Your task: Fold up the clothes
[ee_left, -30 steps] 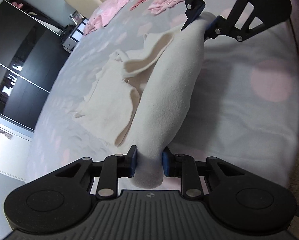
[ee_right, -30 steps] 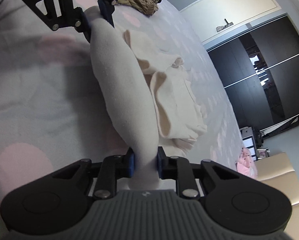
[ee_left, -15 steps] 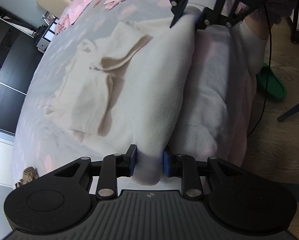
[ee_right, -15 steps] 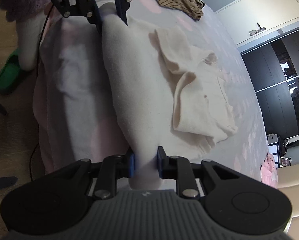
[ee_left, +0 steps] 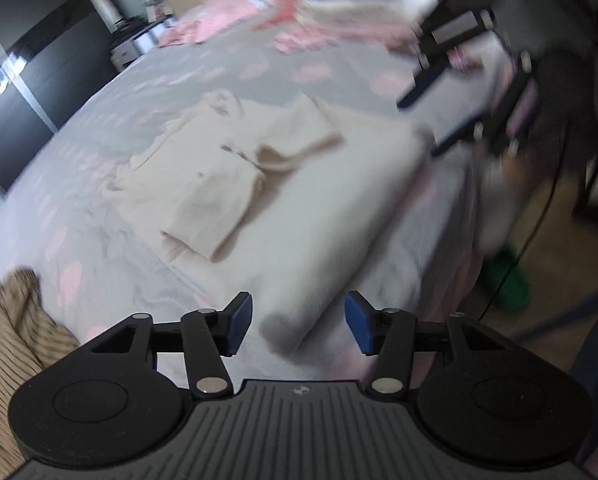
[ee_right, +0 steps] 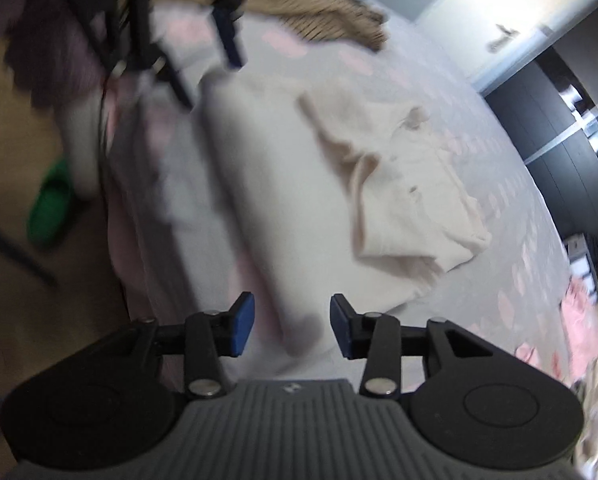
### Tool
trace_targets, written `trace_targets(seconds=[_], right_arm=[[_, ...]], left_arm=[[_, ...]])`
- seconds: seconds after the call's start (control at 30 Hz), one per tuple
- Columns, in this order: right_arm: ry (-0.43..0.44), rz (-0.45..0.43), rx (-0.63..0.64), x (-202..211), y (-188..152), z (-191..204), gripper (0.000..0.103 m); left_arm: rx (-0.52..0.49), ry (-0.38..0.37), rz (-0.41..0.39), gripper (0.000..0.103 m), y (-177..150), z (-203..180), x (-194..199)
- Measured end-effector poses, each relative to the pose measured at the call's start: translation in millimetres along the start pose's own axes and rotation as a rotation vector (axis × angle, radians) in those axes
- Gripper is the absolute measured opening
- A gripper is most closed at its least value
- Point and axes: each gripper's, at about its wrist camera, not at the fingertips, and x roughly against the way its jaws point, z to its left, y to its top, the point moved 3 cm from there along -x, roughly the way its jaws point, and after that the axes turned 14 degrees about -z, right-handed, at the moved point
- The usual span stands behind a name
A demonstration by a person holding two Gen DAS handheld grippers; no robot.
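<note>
A cream garment [ee_left: 299, 184] lies spread on the bed near its edge, with a sleeve folded over its middle; it also shows in the right wrist view [ee_right: 339, 184]. My left gripper [ee_left: 297, 326] is open just above the garment's near corner, touching nothing. My right gripper [ee_right: 291, 330] is open above the opposite corner of the same edge. Each gripper shows in the other's view, the right gripper [ee_left: 443, 100] and the left gripper [ee_right: 203, 52], both open and blurred.
The bed [ee_left: 179, 80] has a grey cover with pink spots. A striped brown garment [ee_left: 11, 328] lies at one end, pink clothes [ee_left: 235, 16] at the other. A green slipper [ee_left: 507, 280] and wooden floor lie beside the bed. Dark wardrobe doors [ee_right: 571, 120] stand beyond.
Both grippers have opened and let go of the garment's edge, which now lies flat on the bed. Both have pulled back slightly from it.
</note>
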Motion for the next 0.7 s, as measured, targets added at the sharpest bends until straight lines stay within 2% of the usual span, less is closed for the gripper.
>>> trace_targets(seconds=[0.17,0.2,0.27,0.3,0.33,0.43,0.53,0.7], right_arm=[[-0.069,-0.055,-0.186,-9,12,-22,0.043],[-0.084,-0.063,-0.220,-11,14,-26,0.043],[-0.087,-0.050,-0.292,-20,19,-33,0.033],[-0.086,-0.040,-0.329,-25,21,-36,0.017],[-0.081,-0.035,-0.367,-30,23,-39,0.007],[-0.067,0.012,-0.467,-46,22,-45,0.006],[-0.028,0.055,-0.546,-62,14,-46,0.006],[-0.074,0.051,-0.563,-83,11,-53,0.007]], left_arm=[[0.175,0.002,-0.084,0.051,18,19,-5],[0.201,0.000,-0.096,0.047,21,20,-8],[0.262,-0.012,-0.078,0.038,24,28,-23],[0.292,-0.022,-0.065,0.033,24,32,-30],[0.318,-0.027,-0.052,0.033,23,35,-38],[0.379,-0.043,-0.002,0.033,16,41,-60],[0.387,-0.027,0.015,0.033,10,45,-73],[0.408,-0.006,-0.009,0.033,11,61,-89]])
